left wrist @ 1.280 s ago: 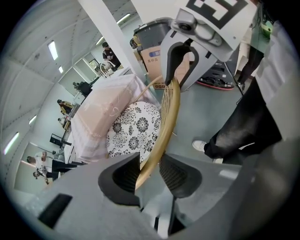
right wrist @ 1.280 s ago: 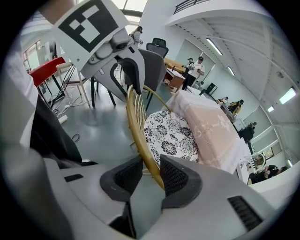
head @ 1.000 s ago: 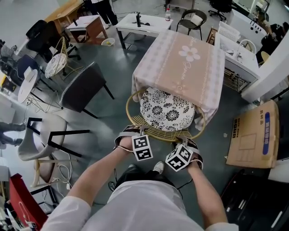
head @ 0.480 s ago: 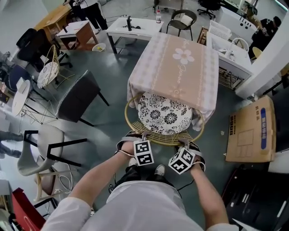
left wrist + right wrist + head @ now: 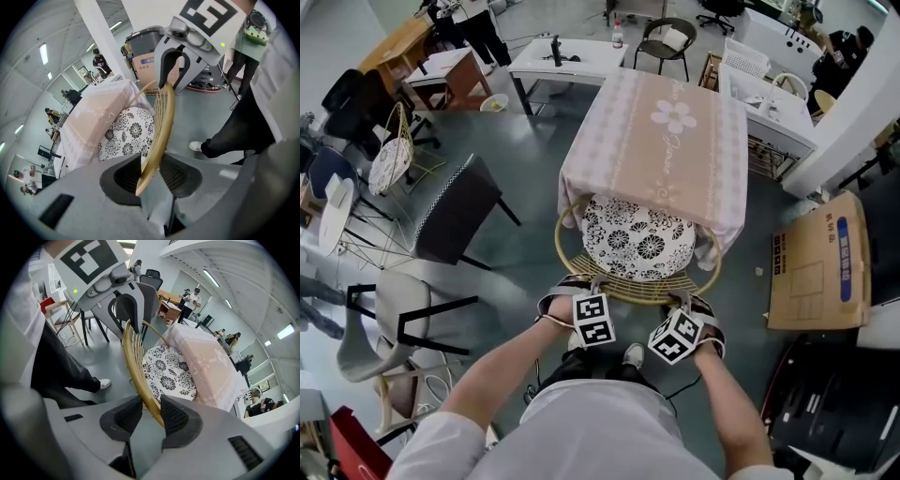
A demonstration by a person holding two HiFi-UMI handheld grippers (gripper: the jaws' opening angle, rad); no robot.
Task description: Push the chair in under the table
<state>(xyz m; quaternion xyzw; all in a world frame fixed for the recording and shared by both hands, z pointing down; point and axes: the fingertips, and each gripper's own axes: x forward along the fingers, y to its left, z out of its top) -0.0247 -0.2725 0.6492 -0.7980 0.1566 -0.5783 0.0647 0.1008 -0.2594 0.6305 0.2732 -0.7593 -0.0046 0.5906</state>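
Left claw (image 5: 598, 284) clamped on the curved back rim of the round golden rattan chair (image 5: 630, 287); the left gripper view shows the rim pinched between both pads (image 5: 174, 174). Right claw (image 5: 682, 300) clamped on the same rim further along, with the rim running between its pads (image 5: 176, 414). Both claws point steeply down and sit close together at the nearest part of the back.

The chair stands on the grey floor (image 5: 525, 248) at the near side of the square worktop with a pink flower-print cloth (image 5: 666, 141). The far edge of its black-and-white floral seat cushion (image 5: 637, 242) is under the cloth overhang; most of the seat and the whole back are outside.

Flat brown cardboard box (image 5: 816, 272) is on the floor to the right, apart from the chair.
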